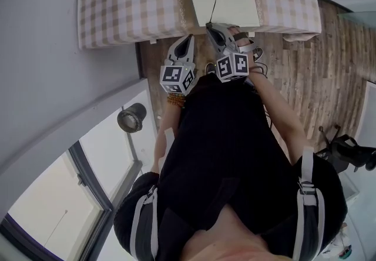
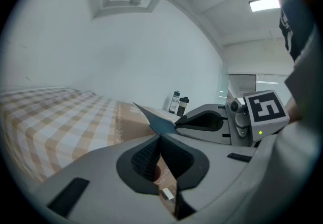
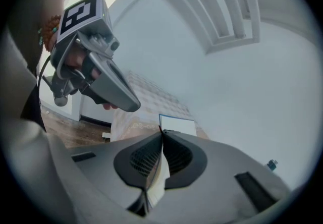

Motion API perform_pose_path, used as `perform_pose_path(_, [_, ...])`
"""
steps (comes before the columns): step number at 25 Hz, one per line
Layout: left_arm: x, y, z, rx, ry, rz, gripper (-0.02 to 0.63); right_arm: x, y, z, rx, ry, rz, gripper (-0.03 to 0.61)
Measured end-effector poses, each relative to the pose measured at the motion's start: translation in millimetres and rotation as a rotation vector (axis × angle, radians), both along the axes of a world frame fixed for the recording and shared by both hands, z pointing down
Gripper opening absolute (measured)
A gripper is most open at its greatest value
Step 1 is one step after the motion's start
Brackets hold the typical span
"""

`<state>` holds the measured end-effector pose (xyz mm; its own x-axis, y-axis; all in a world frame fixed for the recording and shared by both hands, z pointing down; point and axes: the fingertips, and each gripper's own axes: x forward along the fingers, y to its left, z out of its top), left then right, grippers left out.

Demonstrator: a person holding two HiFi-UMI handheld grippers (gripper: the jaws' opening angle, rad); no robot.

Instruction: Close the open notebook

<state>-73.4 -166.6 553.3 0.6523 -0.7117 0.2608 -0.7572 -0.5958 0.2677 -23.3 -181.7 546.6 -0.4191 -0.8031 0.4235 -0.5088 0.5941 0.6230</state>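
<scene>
Our right hand-held gripper point(image 3: 161, 140) has its jaws pressed together on a thin pale leaf of the notebook point(image 1: 232, 2), and the leaf runs down through the slit between the pads. In the left gripper view, the pinched part stands tilted up off the bed. Our left hand-held gripper point(image 2: 161, 142) is pressed together too, with nothing between its pads. It hangs just beside the right one, at the bed's edge. The notebook lies open near that edge of the bed point(image 1: 129, 1), on a brown band point(image 1: 197, 13) across the checked cover. Wooden floor point(image 1: 305, 77) shows beside the bed.
</scene>
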Motion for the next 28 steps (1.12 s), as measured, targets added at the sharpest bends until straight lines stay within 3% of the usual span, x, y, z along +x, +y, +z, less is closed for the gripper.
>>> perform_pose_path(13, [28,-7,-2,0.004,-0.001,0.067,0.005,36,4,-17,0.004,-0.074,0.108,0.011])
perform_pose_path(28, [56,-6,-2,-0.003,-0.008,0.135,0.005,76,15,-18,0.018,-0.06,0.191,0.009])
